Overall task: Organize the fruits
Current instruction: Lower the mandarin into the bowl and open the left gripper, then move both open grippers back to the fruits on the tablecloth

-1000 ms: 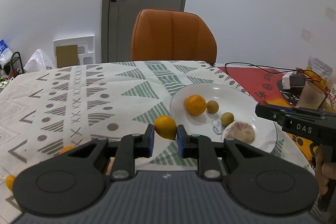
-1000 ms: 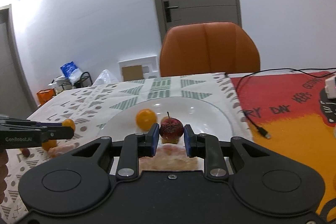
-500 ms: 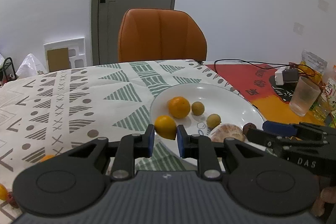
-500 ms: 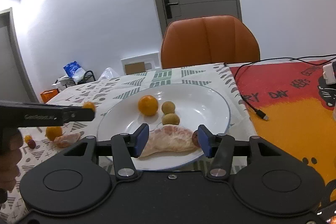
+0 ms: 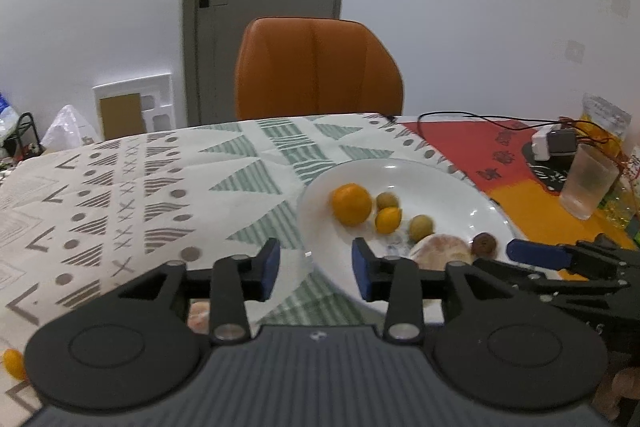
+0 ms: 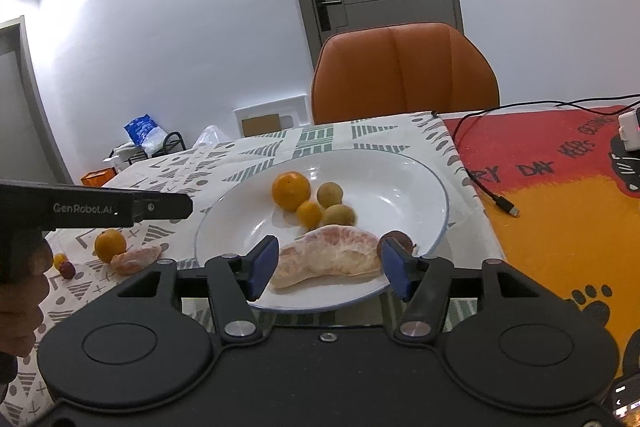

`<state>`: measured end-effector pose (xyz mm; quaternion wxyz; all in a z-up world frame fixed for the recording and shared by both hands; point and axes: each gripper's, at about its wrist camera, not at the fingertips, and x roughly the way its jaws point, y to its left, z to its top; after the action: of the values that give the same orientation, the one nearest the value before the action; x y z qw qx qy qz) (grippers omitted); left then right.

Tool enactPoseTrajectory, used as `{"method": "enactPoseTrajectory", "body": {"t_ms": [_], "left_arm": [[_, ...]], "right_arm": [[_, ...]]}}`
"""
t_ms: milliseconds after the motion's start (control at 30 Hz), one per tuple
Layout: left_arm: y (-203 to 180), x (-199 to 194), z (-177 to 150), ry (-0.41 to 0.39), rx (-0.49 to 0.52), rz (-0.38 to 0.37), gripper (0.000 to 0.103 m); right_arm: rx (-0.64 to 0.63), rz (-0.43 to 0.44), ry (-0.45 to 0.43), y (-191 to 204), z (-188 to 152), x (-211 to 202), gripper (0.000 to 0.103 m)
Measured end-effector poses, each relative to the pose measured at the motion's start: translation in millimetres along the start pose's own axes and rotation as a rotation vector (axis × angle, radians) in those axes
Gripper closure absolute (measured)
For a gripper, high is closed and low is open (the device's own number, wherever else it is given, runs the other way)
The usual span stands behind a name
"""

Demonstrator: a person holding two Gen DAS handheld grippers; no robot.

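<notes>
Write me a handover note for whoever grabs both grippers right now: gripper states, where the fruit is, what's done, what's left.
Left gripper: jaws open, empty, at the near-left rim of the white plate.
Right gripper: jaws open, empty, at the plate's near edge.
On the plate: large orange, small yellow-orange fruit, two green-brown round fruits, peeled citrus segment, dark red fruit.
Still on the tablecloth, left of the plate: an orange, a peeled segment, a small yellow fruit, a small dark red fruit.
Left to do: probably move those four onto the plate.
</notes>
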<state>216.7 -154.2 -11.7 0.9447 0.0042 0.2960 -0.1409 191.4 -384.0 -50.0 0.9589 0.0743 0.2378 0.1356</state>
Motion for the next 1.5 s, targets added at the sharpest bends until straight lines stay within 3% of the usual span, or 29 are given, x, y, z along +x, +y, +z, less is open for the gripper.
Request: {"method": "enactPoseTrajectory", "body": {"t_ms": [267,533,967,1500], "left_arm": [[23.9,-15.8,-5.3,-0.016,-0.038,0.075,0.026],[47.6,-36.2,-15.7,-0.029,-0.06,0.133,0.02],[94.4,-67.6,-31.9,-0.068,-0.13,0.255,0.017],[147.4,-88.8,-49.6,-0.057,-0.24,0.319,0.017]], "right_arm": [[-0.027,0.002,-0.009,15.9,1.8,-0.4,0.033],[-0.033,0.008,-0.034,33.5,3.1,-1.8,0.0],[-0.057,0.041,-0.034,77.1,2.1,10.6,0.0],[-0.116,0.179,0.026,120.2,0.7,25.5,0.0]]}}
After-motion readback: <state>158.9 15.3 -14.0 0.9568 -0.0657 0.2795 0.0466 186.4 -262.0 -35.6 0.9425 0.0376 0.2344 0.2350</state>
